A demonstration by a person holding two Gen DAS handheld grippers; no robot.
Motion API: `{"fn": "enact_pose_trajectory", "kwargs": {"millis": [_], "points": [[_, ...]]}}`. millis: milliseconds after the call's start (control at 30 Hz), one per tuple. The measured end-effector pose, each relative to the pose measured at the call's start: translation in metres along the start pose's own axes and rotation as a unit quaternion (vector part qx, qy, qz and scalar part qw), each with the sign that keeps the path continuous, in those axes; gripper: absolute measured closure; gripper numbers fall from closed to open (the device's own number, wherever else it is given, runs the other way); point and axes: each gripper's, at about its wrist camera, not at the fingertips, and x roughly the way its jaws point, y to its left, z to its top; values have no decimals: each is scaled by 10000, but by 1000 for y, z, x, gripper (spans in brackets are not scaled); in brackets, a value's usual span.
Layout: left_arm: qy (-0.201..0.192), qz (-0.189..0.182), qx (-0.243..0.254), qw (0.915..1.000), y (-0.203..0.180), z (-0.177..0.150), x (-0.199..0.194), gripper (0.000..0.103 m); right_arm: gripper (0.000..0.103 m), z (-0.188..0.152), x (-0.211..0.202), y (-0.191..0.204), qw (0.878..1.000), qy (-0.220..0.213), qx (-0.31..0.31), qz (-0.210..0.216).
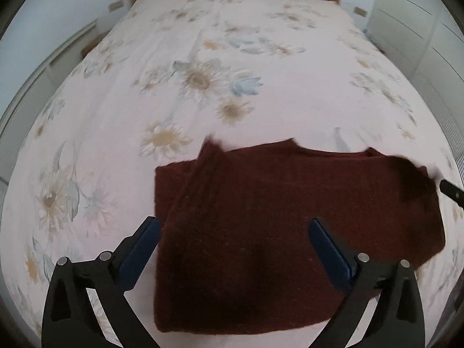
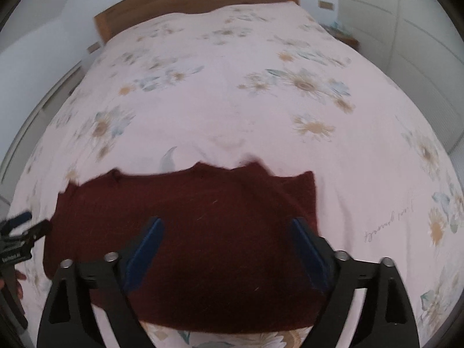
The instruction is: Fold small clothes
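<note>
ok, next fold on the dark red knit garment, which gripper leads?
Left, probably. The left gripper hangs open straddling the dark red knit garment at its left edge, beside a loose flap. The right gripper is open over its middle.

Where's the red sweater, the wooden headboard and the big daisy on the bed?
dark red sweater (image 1: 275, 217), left wrist view, middle of its folded body
wooden headboard (image 2: 188, 3), right wrist view, front panel
daisy print (image 1: 200, 79), left wrist view, flower's centre

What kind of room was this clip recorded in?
Most likely a home bedroom. A large bed with a floral bedspread fills both views, a wooden headboard stands at its far end, and white wardrobe-like panels line one side. A dark red garment lies on the bed.
</note>
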Motion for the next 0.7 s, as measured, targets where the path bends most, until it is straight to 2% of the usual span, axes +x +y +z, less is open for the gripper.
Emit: {"fn": "enact_pose_trajectory", "kwargs": {"millis": [33, 267, 367, 467, 633, 700], "points": [[-84, -30, 68, 9999, -5, -3, -3, 2, 0, -5, -1, 9, 9999, -25, -138, -3], [-405, -434, 156, 9981, -33, -26, -5, 1, 0, -57, 17, 60, 9942, -44, -1063, -176], [-322, -610, 203, 9974, -43, -41, 7, 1, 0, -80, 33, 70, 9922, 86, -1225, -221], [-161, -633, 351, 9972, -50, -55, 21, 1, 0, -96, 51, 69, 9910, 247, -1270, -355], [282, -526, 469, 9971, -48, -73, 52, 1, 0, -102, 59, 45, 9926, 237, -1092, -469], [264, -378, 578, 9973, -44, -77, 57, 1, 0, -101, 58, 32, 9937, 232, -961, -531]]}}
